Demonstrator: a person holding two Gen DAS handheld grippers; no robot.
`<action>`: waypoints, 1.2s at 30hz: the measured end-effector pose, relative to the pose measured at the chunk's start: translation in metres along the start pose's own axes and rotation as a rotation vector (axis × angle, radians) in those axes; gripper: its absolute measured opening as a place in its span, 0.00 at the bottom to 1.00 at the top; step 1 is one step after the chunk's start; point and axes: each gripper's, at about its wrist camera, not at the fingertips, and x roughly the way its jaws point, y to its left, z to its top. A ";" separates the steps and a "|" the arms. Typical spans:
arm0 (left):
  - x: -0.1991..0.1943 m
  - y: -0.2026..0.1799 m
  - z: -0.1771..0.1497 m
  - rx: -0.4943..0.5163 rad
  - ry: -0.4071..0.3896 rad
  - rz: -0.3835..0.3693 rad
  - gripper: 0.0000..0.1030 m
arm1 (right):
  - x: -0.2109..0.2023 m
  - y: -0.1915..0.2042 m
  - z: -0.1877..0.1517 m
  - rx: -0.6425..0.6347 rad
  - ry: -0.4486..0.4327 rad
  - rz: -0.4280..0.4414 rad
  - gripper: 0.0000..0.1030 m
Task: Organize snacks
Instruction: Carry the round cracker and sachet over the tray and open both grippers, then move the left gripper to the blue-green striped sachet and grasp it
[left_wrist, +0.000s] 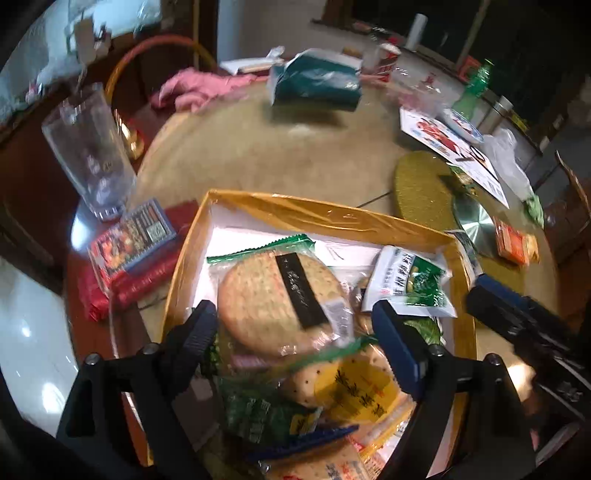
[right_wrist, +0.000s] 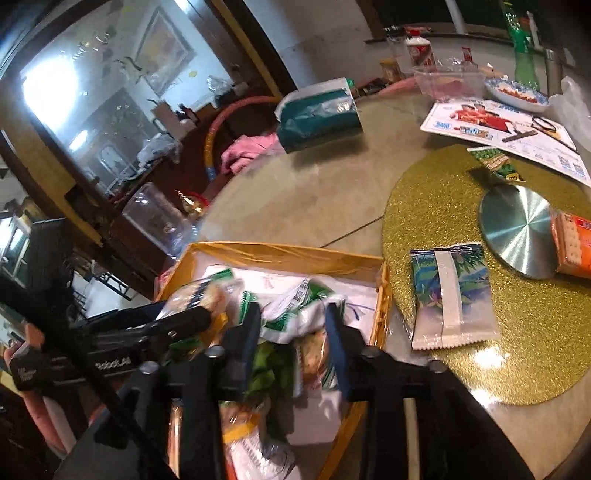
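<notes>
A gold-rimmed box (left_wrist: 325, 212) with a white floor holds several snack packs: a round cracker pack (left_wrist: 280, 302), a white-green pack (left_wrist: 410, 282) and a yellow cracker pack (left_wrist: 354, 391). My left gripper (left_wrist: 295, 328) is open just above the round cracker pack, a finger on each side of it. My right gripper (right_wrist: 293, 328) is open over the box (right_wrist: 280, 253), with the white-green pack (right_wrist: 295, 314) loose between its fingers. It also shows at the right edge of the left wrist view (left_wrist: 517, 314). A blue-green pack (right_wrist: 452, 295), an orange cracker pack (right_wrist: 572, 245) and a small green pack (right_wrist: 495, 162) lie on the gold mat (right_wrist: 517, 350).
A clear plastic container (left_wrist: 88, 147) and a red snack box (left_wrist: 129, 254) stand left of the box. A teal tissue pack (left_wrist: 317, 81), pink cloth (left_wrist: 199, 88), a flyer (right_wrist: 506, 129), a silver disc (right_wrist: 517, 229), a bowl (right_wrist: 517, 94) and a green bottle (right_wrist: 522, 55) sit on the round table.
</notes>
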 end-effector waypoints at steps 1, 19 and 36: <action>-0.004 -0.003 -0.003 0.013 -0.015 0.016 0.84 | -0.007 0.000 -0.003 -0.001 -0.015 0.001 0.52; -0.095 -0.087 -0.088 -0.105 -0.176 -0.137 0.90 | -0.125 -0.052 -0.091 0.116 -0.125 0.037 0.56; -0.093 -0.185 -0.147 0.024 -0.152 -0.104 0.90 | -0.186 -0.120 -0.151 0.215 -0.103 -0.046 0.67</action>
